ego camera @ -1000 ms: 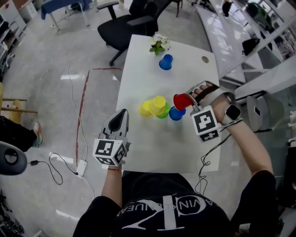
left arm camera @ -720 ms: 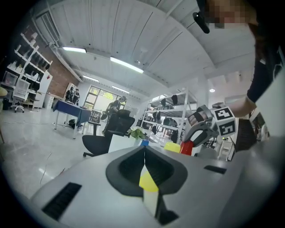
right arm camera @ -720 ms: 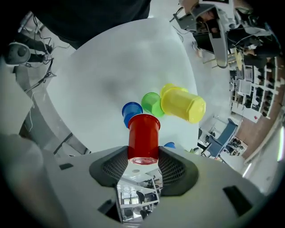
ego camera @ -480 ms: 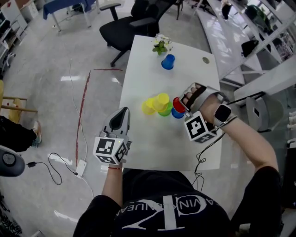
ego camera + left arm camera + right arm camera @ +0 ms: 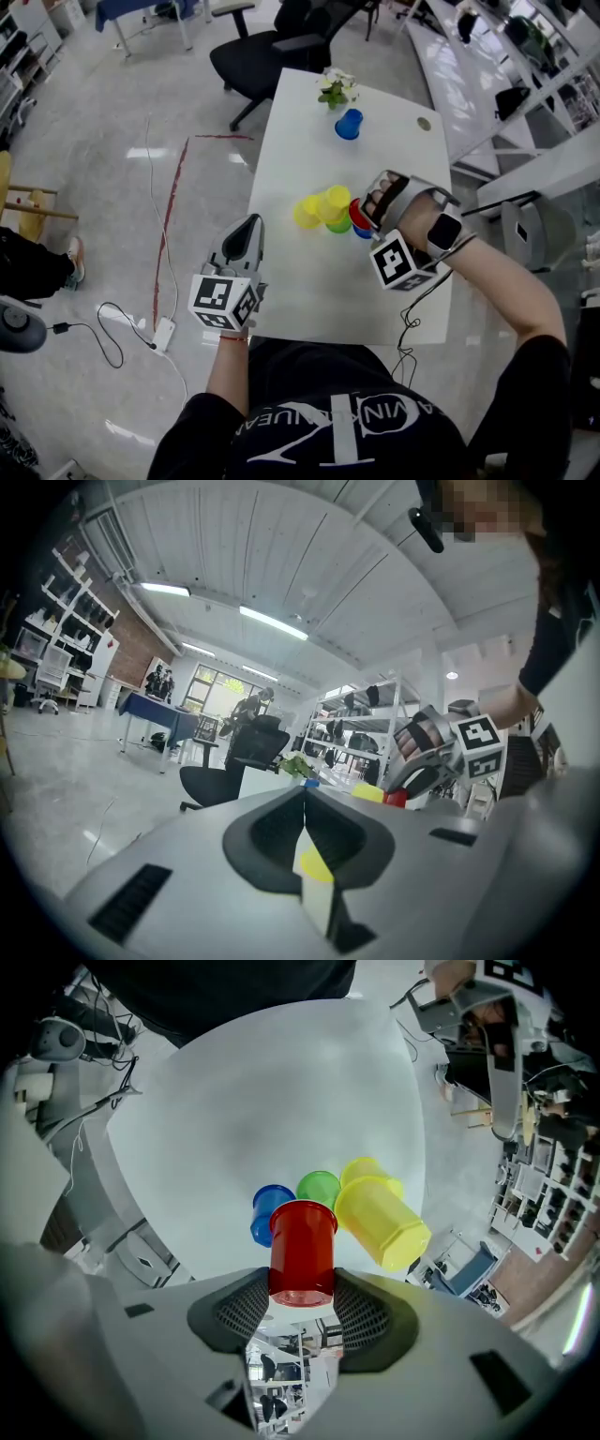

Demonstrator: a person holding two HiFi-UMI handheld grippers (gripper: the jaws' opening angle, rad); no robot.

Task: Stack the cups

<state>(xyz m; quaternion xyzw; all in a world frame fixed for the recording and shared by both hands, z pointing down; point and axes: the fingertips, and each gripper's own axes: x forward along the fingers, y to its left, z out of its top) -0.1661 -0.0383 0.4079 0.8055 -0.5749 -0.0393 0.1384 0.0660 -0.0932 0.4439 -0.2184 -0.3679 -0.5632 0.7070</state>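
My right gripper (image 5: 302,1286) is shut on a red cup (image 5: 302,1251), its pads pressing the cup's sides near the base, with the rim pointing away toward the table. Just beyond the rim stand a blue cup (image 5: 268,1215) and a green cup (image 5: 319,1188), with a yellow cup (image 5: 380,1221) lying tilted to the right of them. In the head view the red cup (image 5: 359,213) hangs right beside the yellow (image 5: 325,205) and green (image 5: 339,226) cups. A second blue cup (image 5: 348,124) stands apart at the far end. My left gripper (image 5: 246,227) is shut and empty, off the table's left edge.
A small potted plant (image 5: 336,89) stands at the far end of the white table (image 5: 309,291). A black office chair (image 5: 272,47) is behind the table, and cables (image 5: 112,328) lie on the floor to the left. Shelving stands to the right.
My right gripper has rolled and brought the red cup left and slightly down, up against the cluster of cups. The left gripper has stayed where it was.
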